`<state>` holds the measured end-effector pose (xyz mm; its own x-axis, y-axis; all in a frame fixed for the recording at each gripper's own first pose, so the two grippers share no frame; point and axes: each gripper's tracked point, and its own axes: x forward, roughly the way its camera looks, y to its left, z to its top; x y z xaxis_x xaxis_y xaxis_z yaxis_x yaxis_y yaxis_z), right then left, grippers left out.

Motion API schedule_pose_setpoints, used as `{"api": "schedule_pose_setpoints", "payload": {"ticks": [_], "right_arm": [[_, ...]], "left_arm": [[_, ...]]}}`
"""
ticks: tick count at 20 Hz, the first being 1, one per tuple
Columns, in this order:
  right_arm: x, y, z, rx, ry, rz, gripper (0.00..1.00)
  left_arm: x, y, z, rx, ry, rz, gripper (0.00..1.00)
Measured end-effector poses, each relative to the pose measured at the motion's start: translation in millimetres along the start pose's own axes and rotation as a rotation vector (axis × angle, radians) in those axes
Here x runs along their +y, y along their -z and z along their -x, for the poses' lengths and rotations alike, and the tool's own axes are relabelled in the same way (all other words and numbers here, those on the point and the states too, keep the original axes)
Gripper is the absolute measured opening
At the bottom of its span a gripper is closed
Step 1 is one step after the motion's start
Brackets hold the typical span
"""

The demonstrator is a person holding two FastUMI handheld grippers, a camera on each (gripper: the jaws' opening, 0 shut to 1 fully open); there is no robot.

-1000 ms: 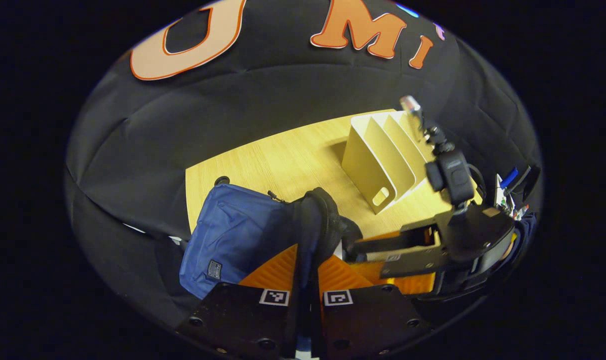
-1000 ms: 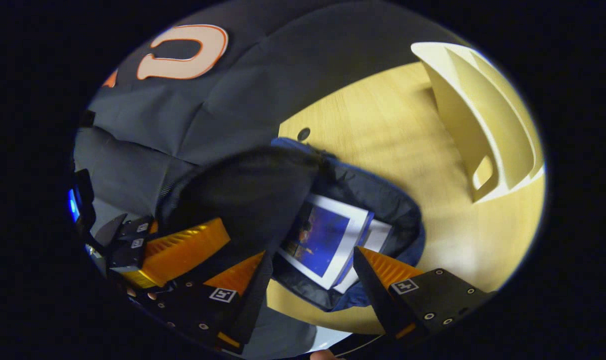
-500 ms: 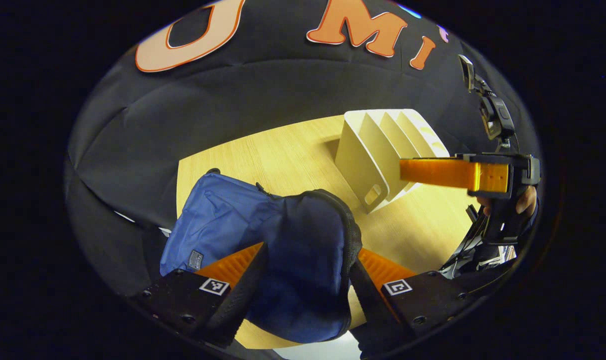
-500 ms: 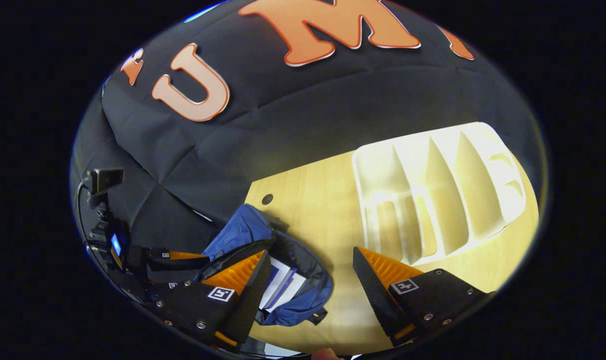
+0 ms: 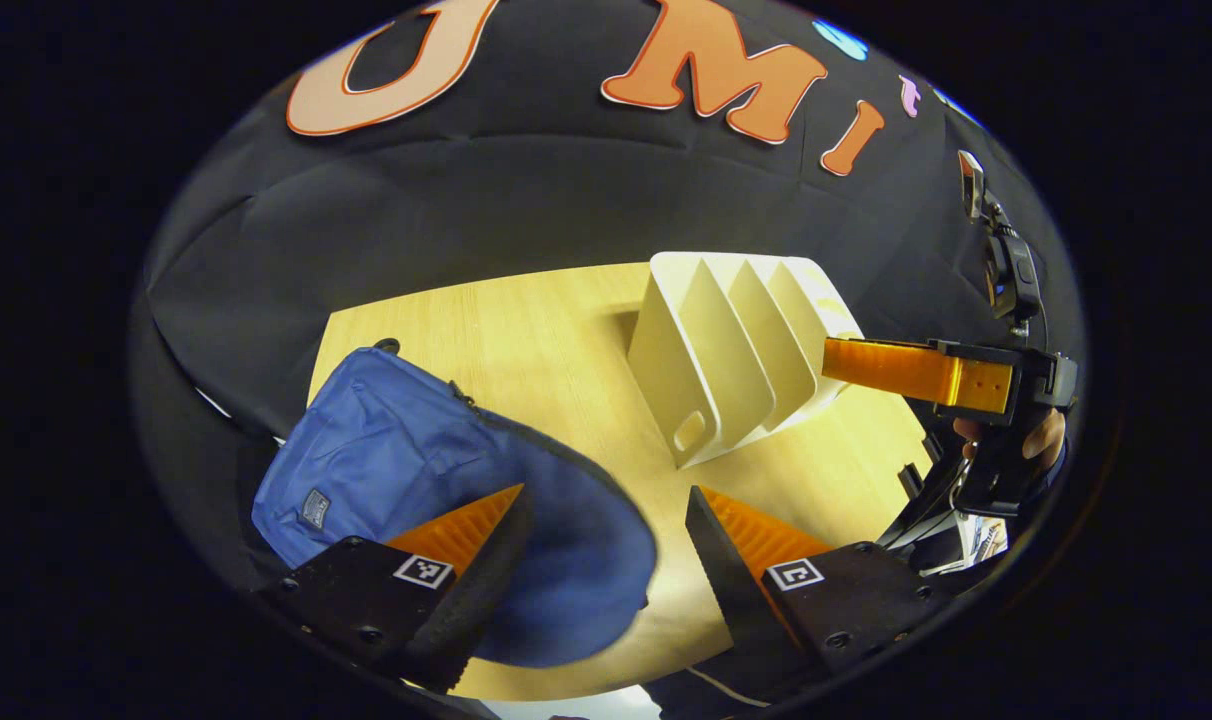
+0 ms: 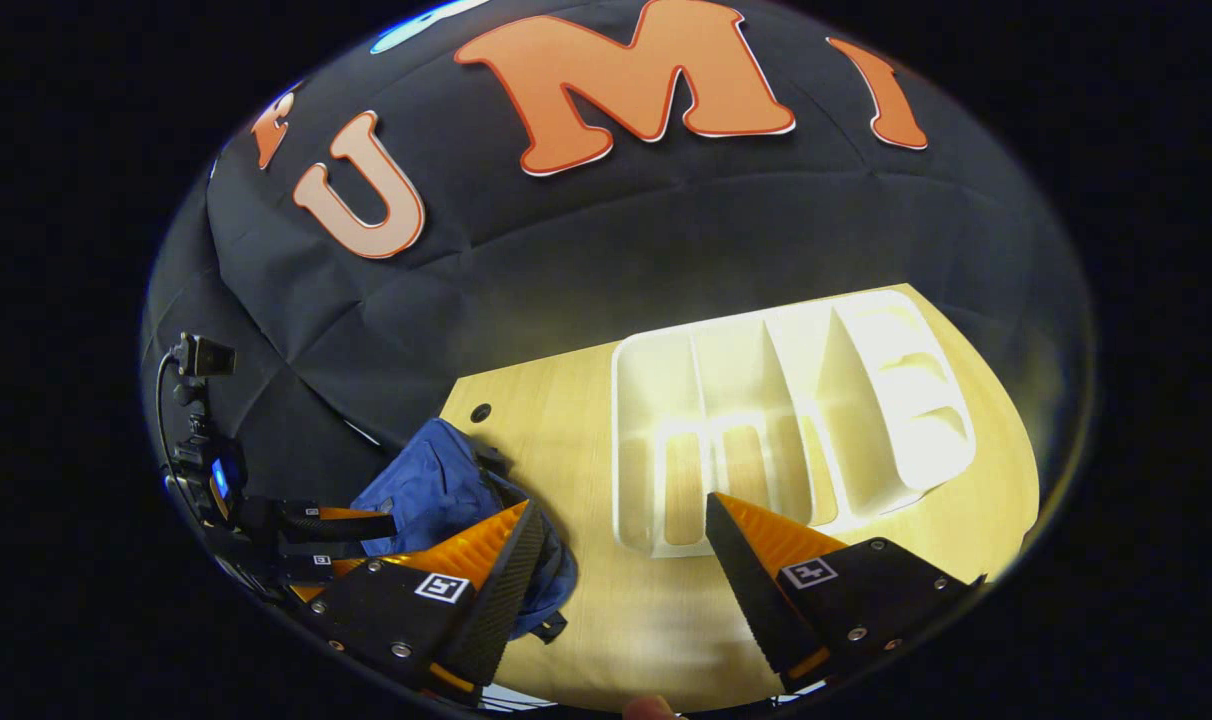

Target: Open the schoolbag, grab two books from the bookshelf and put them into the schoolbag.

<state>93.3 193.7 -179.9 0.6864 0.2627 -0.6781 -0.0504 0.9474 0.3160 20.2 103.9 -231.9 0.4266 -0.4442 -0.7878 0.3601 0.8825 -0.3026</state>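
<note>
A pale wooden table (image 5: 526, 330) with a light grain carries two things. A blue schoolbag (image 5: 396, 470) lies flat on its left side, near a small round hole (image 6: 481, 412) in the tabletop's far left corner. To the right, apart from the bag, stands a cream bookshelf (image 5: 726, 350) with slanted dividers, its slots bare.

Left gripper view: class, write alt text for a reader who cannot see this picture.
A blue fabric schoolbag lies flat on a light wooden table, beside a white slotted plastic bookshelf whose visible slots hold no books. The left gripper hovers open above the bag's near edge, and the right gripper, held in a hand, sits at the right by the shelf.
</note>
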Motion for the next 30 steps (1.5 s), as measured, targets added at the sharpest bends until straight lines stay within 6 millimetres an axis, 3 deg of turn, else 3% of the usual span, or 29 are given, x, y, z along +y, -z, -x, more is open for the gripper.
{"api": "schedule_pose_setpoints", "payload": {"ticks": [3,7,12,16,23,28,30], "right_arm": [[-19,-11,12,-0.034,0.020,0.017,0.97],[-45,-40,29,-0.145,0.068,0.076,0.97],[-63,-78,60,-0.310,0.106,0.122,0.97],[-70,-89,79,-0.385,0.126,0.158,0.97],[-85,-100,106,-0.479,0.198,0.203,0.97],[-81,-110,131,-0.570,0.218,0.211,0.97],[-80,-109,131,-0.585,0.232,0.238,0.97]], "left_arm": [[-15,-15,-1,-0.054,-0.027,0.002,0.98],[-41,-42,2,-0.159,-0.066,0.011,0.98],[-66,-87,17,-0.338,-0.146,0.016,0.98],[-77,-117,31,-0.485,-0.225,-0.013,0.98],[-77,-140,51,-0.681,-0.318,-0.010,0.97],[-87,-151,77,-0.795,-0.343,-0.010,0.96],[-92,-152,89,-0.841,-0.365,-0.027,0.96]]}}
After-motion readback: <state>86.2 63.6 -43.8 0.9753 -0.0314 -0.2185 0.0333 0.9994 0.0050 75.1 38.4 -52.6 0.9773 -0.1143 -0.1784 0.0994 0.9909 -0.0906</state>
